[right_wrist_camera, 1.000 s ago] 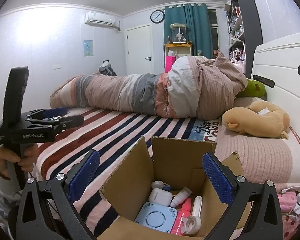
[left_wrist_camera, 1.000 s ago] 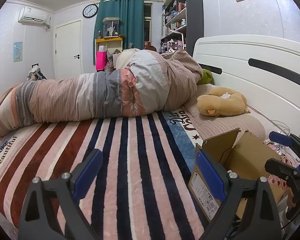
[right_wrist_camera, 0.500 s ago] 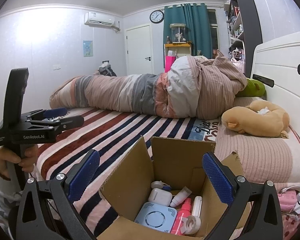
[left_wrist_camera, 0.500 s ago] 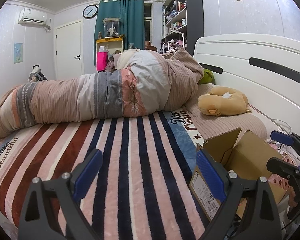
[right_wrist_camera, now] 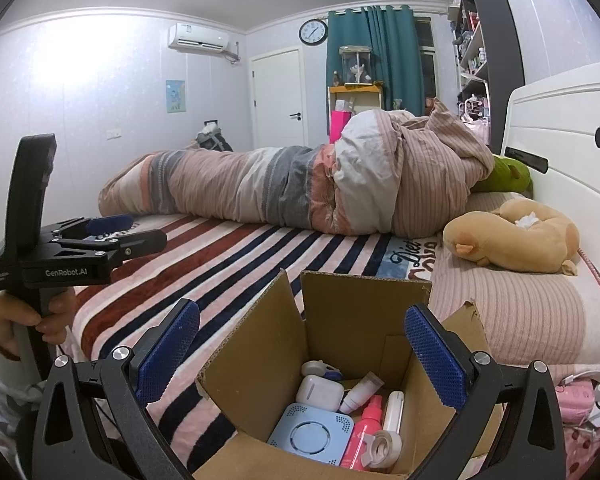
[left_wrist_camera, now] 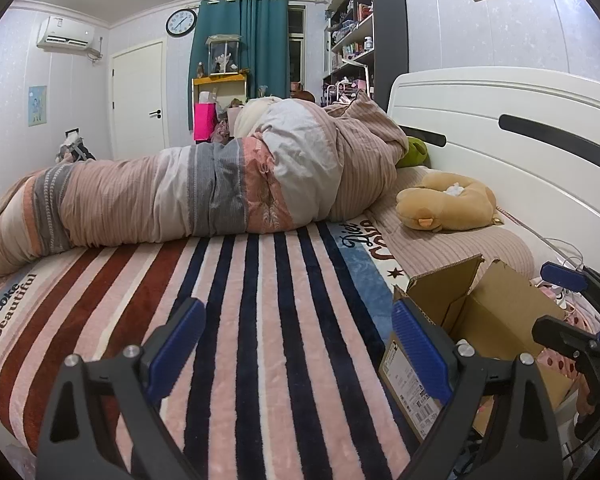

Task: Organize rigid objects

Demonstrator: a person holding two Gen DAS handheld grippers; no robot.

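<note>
An open cardboard box (right_wrist_camera: 356, 312) stands on the striped bed near the front edge; it also shows in the left wrist view (left_wrist_camera: 496, 316). Inside lie a pale blue square device (right_wrist_camera: 310, 436), a white earbud case (right_wrist_camera: 320, 390), a pink bottle (right_wrist_camera: 366, 420), a white tube (right_wrist_camera: 358, 392) and a tape roll (right_wrist_camera: 382, 446). My right gripper (right_wrist_camera: 302, 354) is open and empty, hovering over the box. My left gripper (left_wrist_camera: 298, 344) is open and empty above the blanket, left of the box; it also shows in the right wrist view (right_wrist_camera: 100, 236).
A rolled duvet (left_wrist_camera: 220, 188) lies across the far side of the bed. A tan plush toy (left_wrist_camera: 448, 204) rests by the white headboard (left_wrist_camera: 500, 140). A pink item and cables (right_wrist_camera: 576, 396) lie at the bed's right edge.
</note>
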